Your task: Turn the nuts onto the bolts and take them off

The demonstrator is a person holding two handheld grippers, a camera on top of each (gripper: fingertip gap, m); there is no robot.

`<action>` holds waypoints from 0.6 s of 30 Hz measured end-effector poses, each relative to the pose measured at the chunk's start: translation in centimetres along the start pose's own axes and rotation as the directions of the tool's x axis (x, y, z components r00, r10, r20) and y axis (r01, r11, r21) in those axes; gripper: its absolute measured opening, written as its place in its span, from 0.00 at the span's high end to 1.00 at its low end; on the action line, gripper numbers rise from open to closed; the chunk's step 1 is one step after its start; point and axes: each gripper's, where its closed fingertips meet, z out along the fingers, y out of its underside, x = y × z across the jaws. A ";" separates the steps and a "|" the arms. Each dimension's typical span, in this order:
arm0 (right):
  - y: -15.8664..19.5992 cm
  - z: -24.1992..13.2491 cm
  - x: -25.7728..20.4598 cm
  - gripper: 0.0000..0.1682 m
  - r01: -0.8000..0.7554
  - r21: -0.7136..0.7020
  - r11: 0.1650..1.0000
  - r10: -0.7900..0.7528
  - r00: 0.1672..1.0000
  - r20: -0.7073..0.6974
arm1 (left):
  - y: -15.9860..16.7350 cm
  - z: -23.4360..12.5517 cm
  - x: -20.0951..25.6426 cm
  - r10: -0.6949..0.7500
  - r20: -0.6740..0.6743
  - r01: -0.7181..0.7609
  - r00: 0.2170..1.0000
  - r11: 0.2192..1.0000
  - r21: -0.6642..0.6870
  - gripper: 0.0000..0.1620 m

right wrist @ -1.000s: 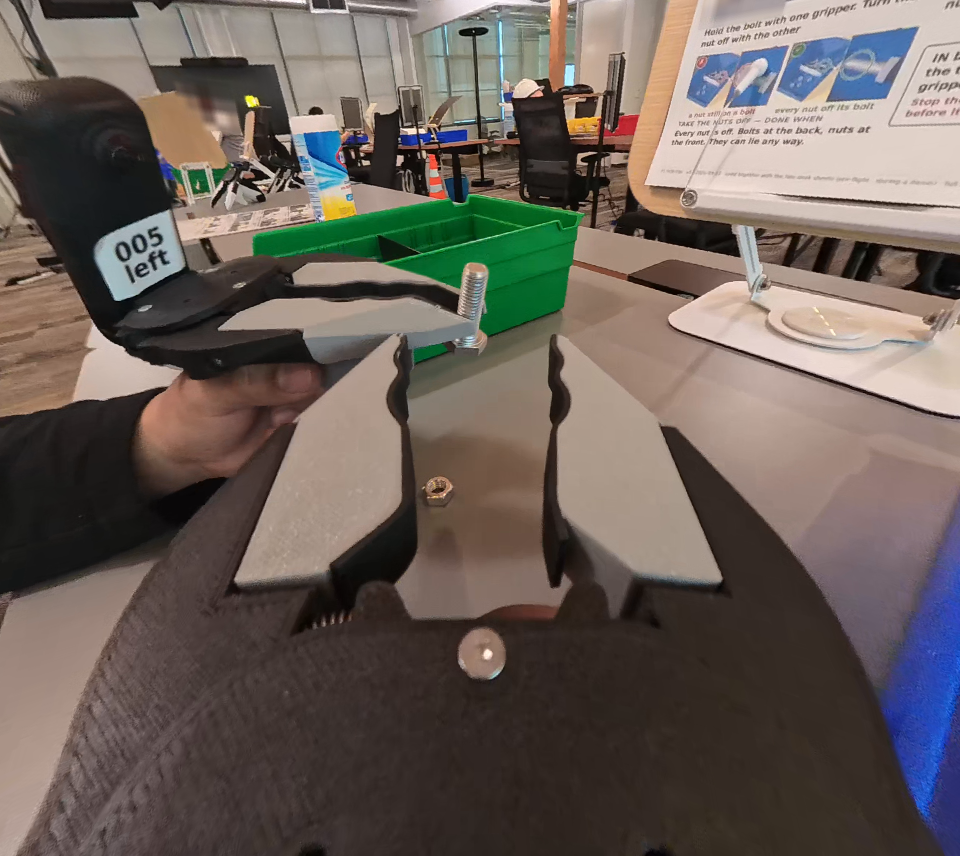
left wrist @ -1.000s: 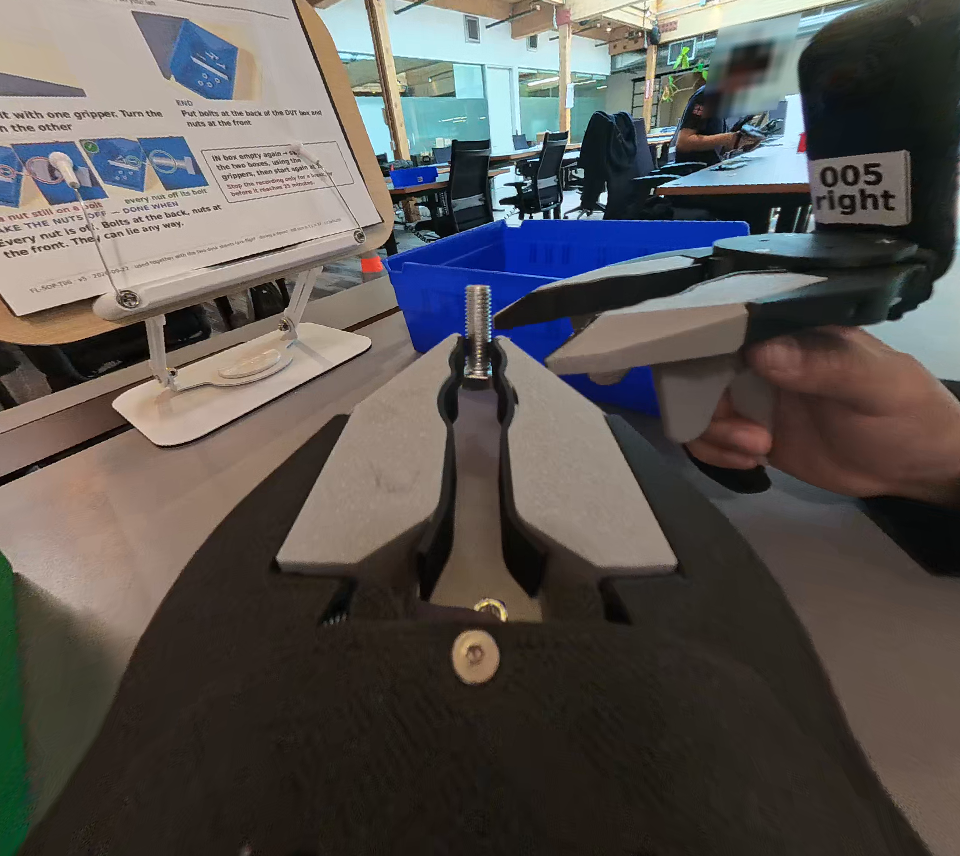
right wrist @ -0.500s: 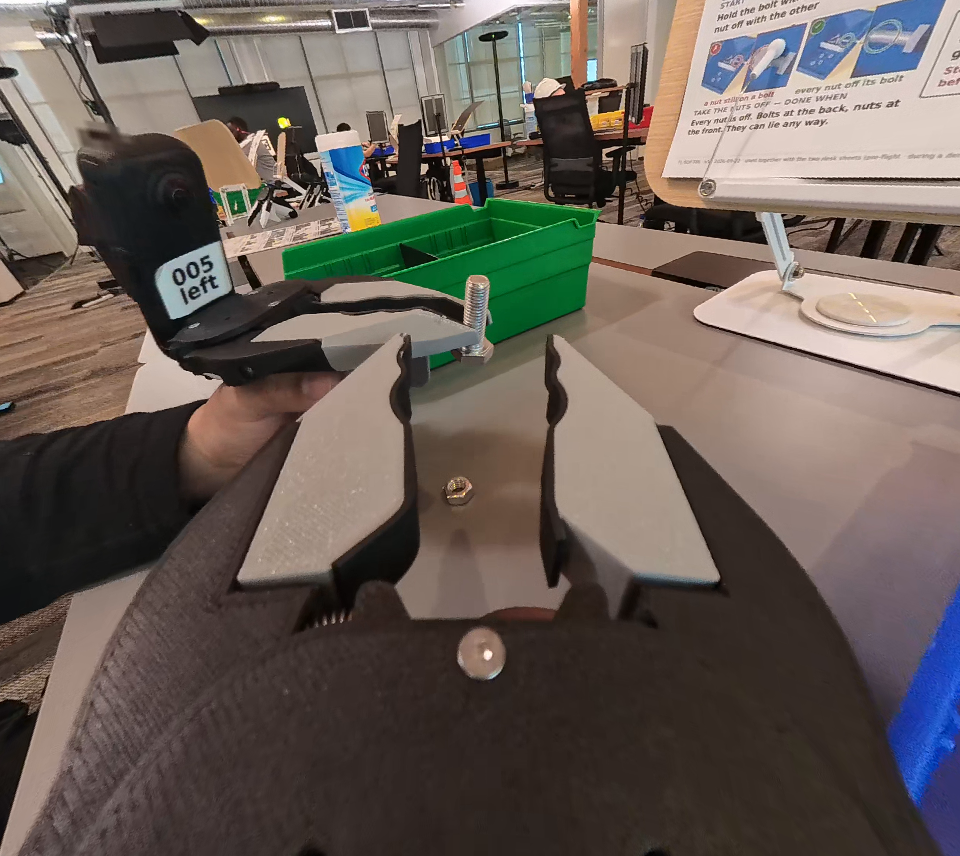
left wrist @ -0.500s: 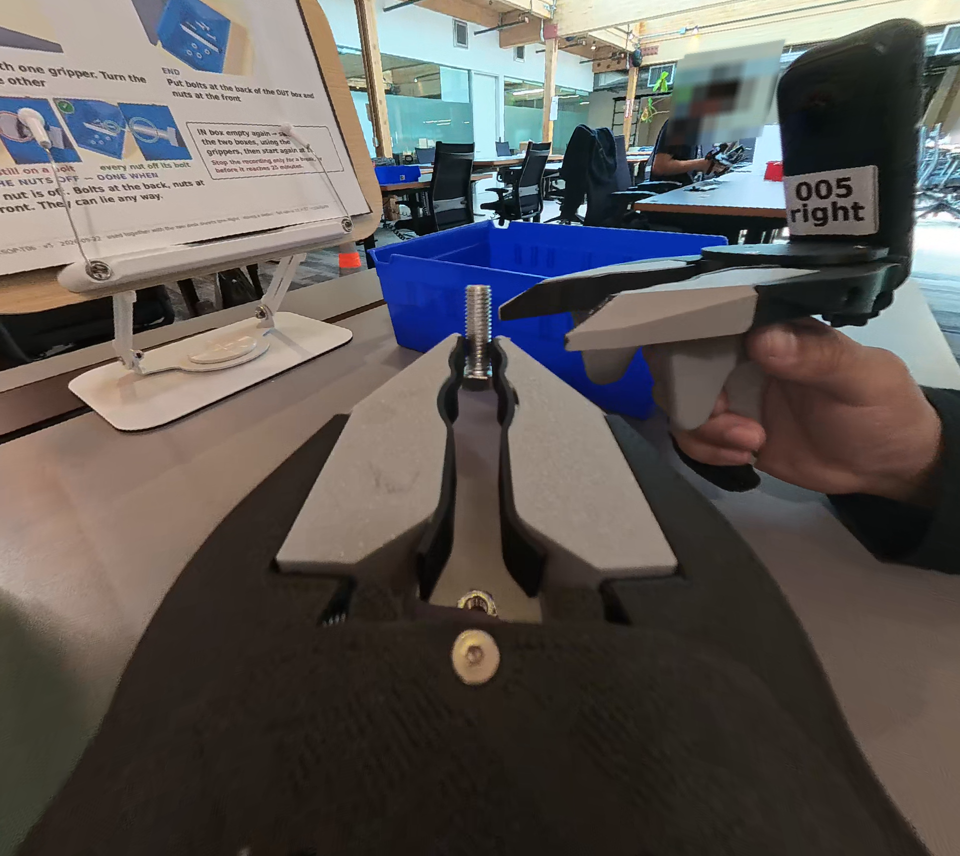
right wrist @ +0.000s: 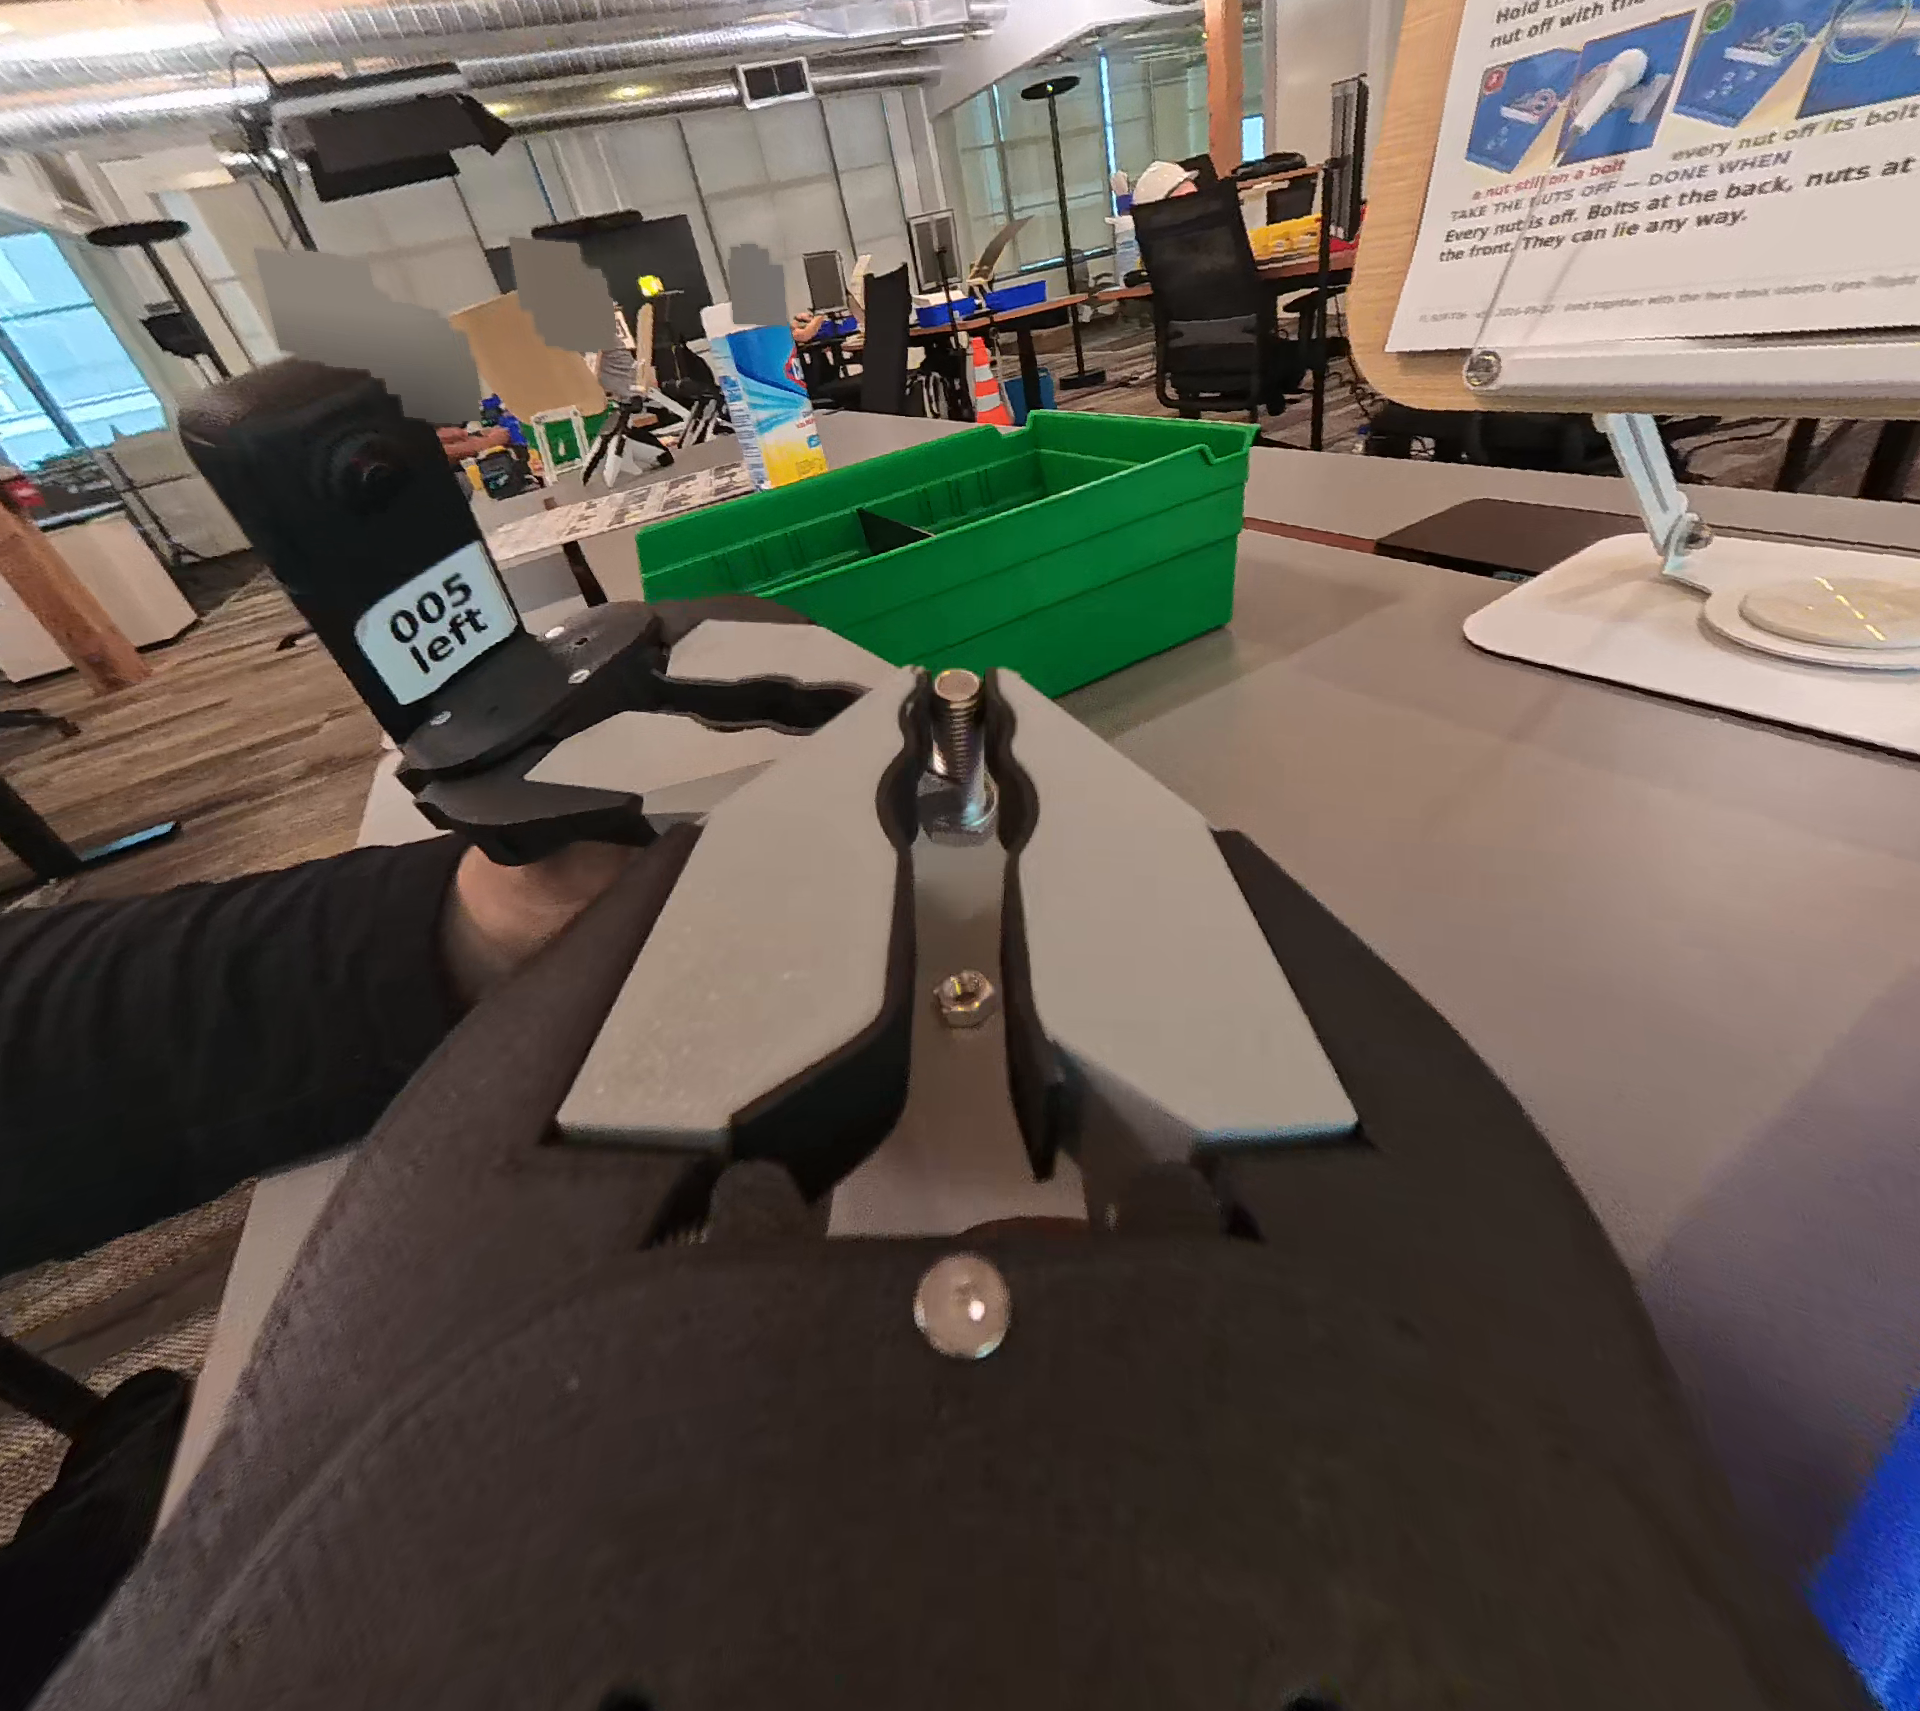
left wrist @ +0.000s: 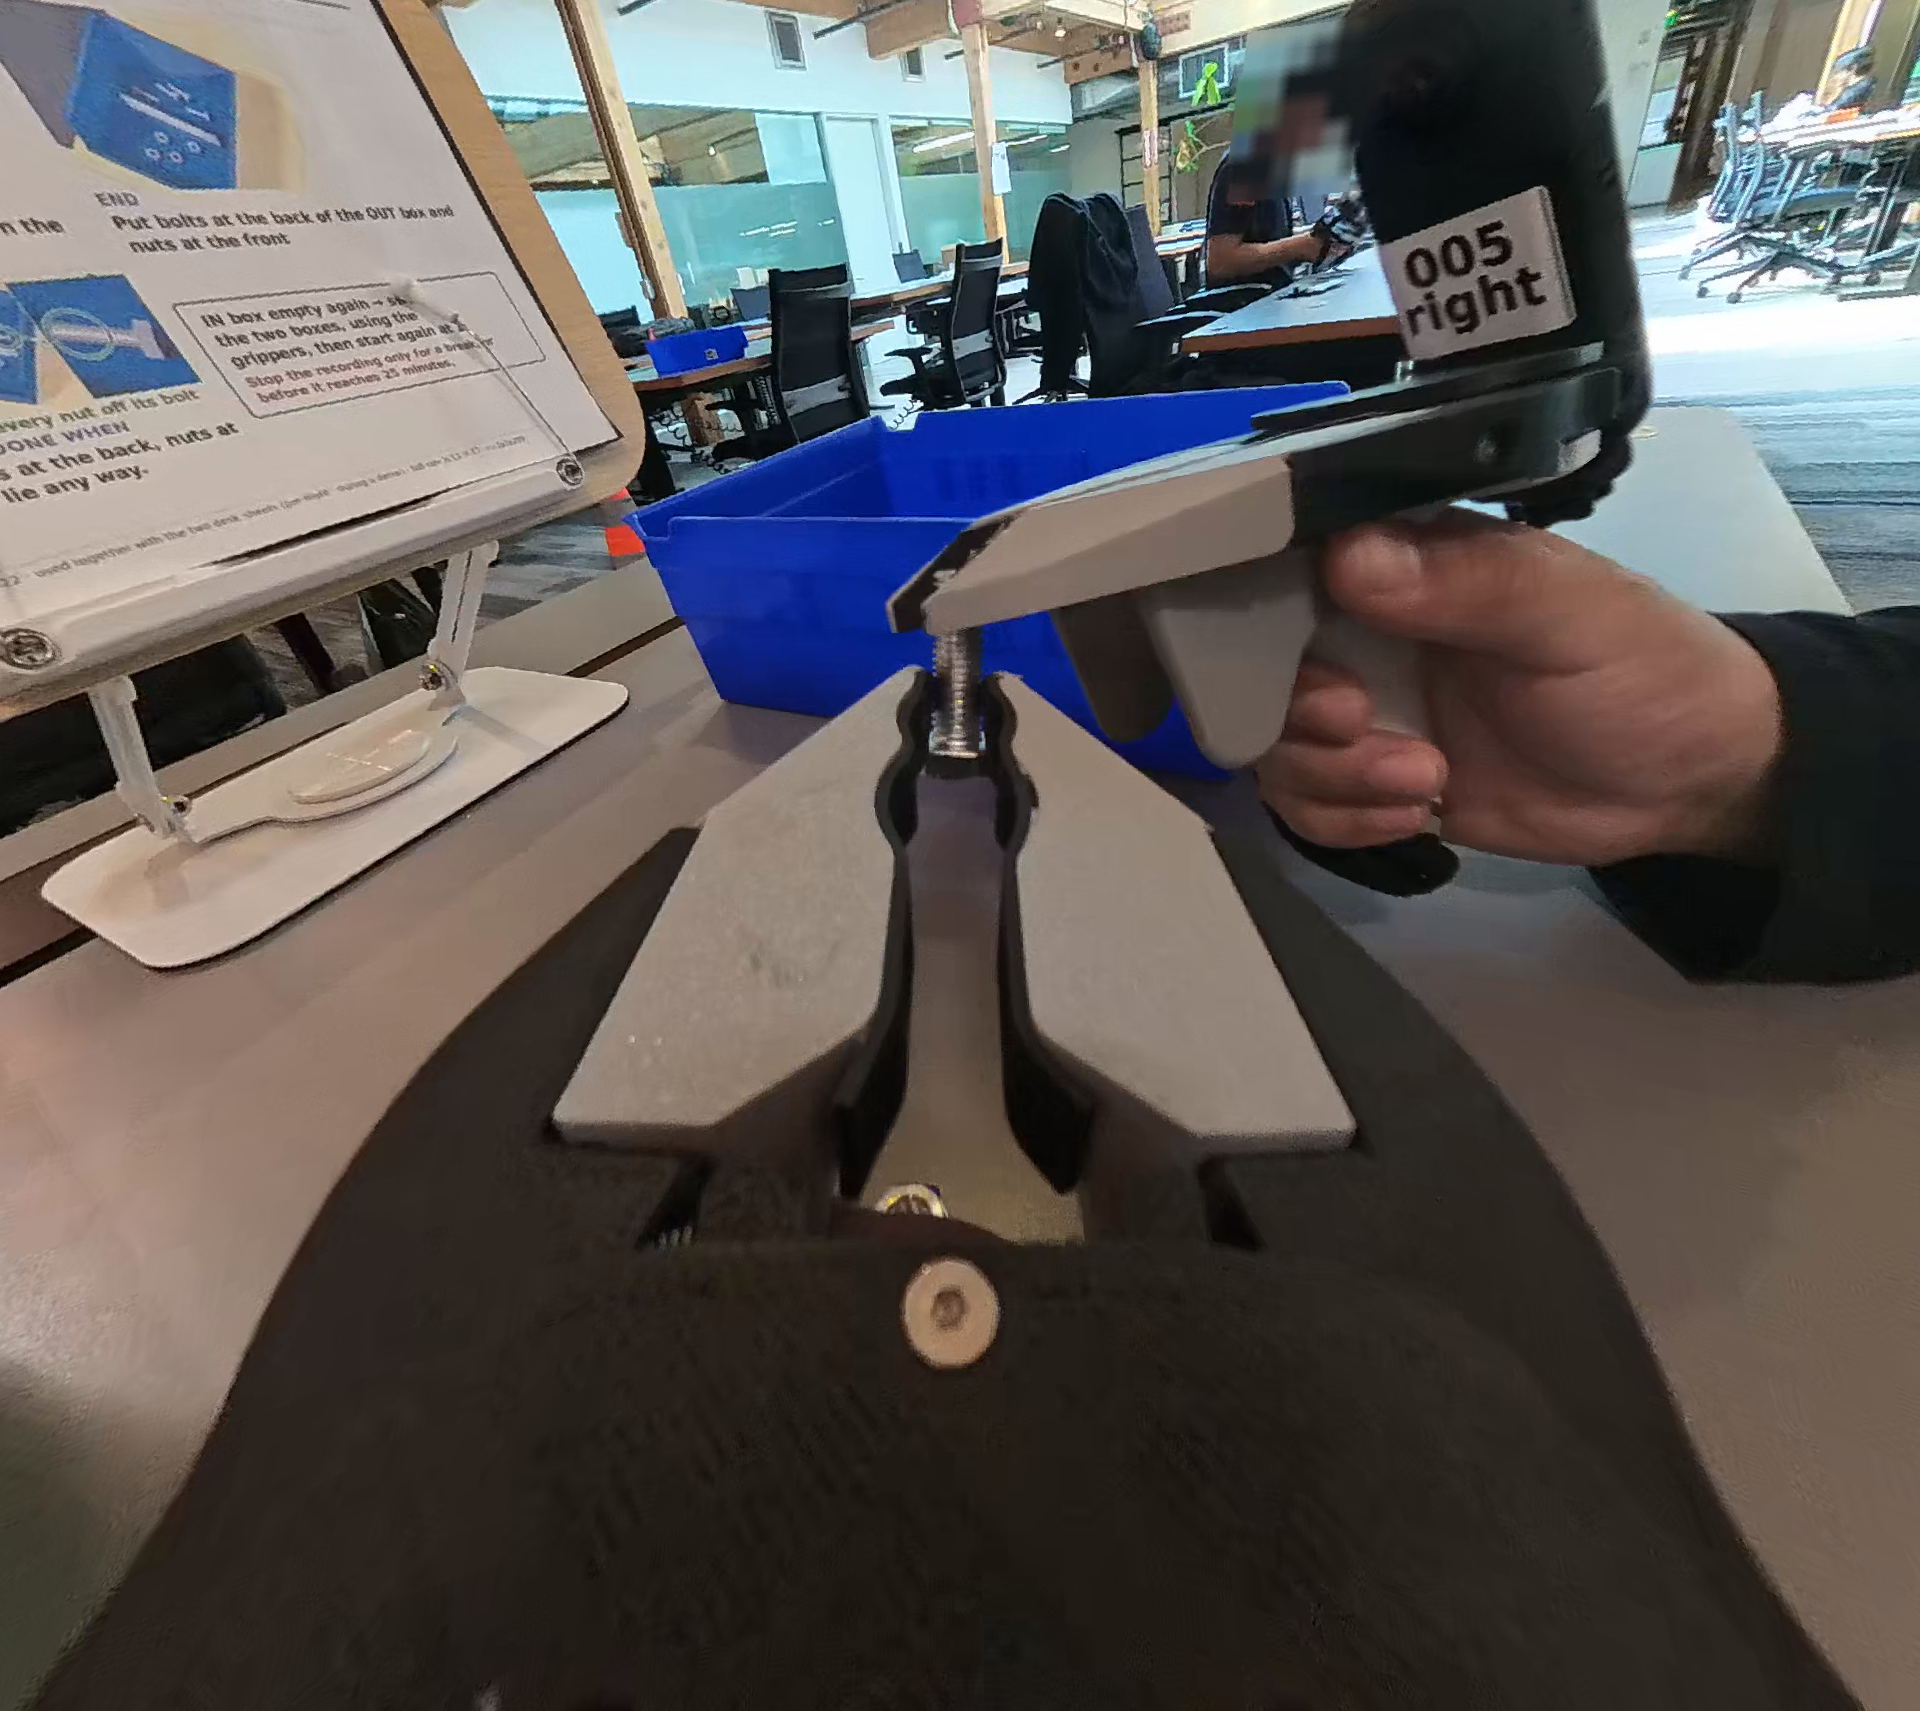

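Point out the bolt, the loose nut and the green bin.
bolt (right wrist: 957, 731): right wrist view, threaded shank.
loose nut (right wrist: 963, 998): right wrist view, top face.
green bin (right wrist: 1039, 591): right wrist view, front wall.

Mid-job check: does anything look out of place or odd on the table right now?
Yes. The nut lies loose on the table below the right tool, while it and the left tool both clamp the same bare bolt.

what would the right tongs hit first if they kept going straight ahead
Probably the green bin: it sits dead ahead beyond the bolt that the right tongs already grip. Depth is unclear, so they might pass over it.
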 end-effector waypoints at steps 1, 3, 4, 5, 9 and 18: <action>0.1 0.0 0.1 0.96 0.010 -0.010 1.000 -0.010 1.000 -0.010 | 0.2 0.1 0.0 -0.016 -0.002 0.016 1.000 1.000 -0.007 0.96; 0.4 0.1 0.4 0.96 0.026 -0.028 0.999 -0.027 0.999 -0.030 | 0.3 0.2 -0.2 -0.036 0.004 0.036 0.999 0.999 -0.019 0.96; 0.4 0.1 0.5 0.96 0.034 -0.033 0.999 -0.036 0.999 -0.040 | 0.3 0.2 -0.3 -0.043 0.011 0.043 0.999 0.999 -0.018 0.96; 0.4 0.1 0.6 0.96 0.047 -0.039 0.998 -0.049 0.997 -0.056 | 0.3 0.2 -0.4 -0.056 0.020 0.056 0.998 0.998 -0.013 0.95; 0.8 -0.2 2.4 0.96 0.104 -0.086 0.991 -0.118 0.977 -0.177 | 0.2 -0.1 -2.2 -0.143 0.090 0.142 0.986 0.990 0.018 0.86; 6.9 0.3 4.9 0.96 0.011 -0.391 0.920 -0.119 0.960 -0.253 | 0.5 -0.9 -4.9 -0.175 0.219 0.175 0.960 0.984 0.019 0.85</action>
